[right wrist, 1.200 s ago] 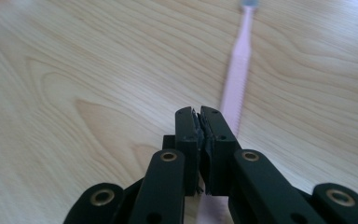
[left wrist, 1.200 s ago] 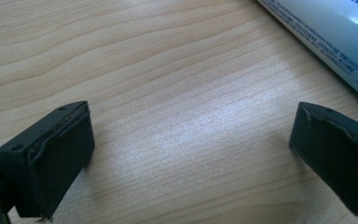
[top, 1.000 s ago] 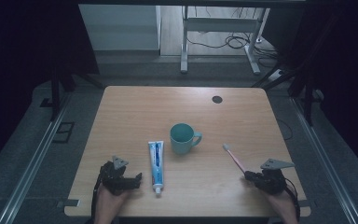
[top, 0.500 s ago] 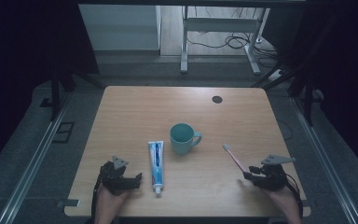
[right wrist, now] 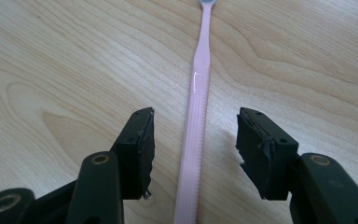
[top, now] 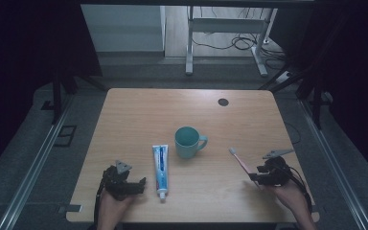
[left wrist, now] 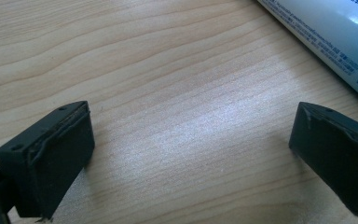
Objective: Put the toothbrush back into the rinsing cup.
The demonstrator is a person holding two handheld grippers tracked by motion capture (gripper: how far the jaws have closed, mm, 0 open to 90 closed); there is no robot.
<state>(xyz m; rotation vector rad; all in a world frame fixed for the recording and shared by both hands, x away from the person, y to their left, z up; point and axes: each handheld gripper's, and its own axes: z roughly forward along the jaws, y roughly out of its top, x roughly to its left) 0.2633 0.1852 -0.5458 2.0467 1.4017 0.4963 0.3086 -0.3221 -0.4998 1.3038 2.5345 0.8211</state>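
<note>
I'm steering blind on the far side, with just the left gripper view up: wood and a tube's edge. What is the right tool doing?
Observer: The right tool is open, its jaws either side of a pink toothbrush lying on the table.
Operator: Is it clamped yet?
Observer: No, there are gaps between each jaw and the handle.
Operator: What else is on the table?
Observer: A teal mug stands mid-table, just beyond the toothpaste tube, handle toward the right side.
</note>
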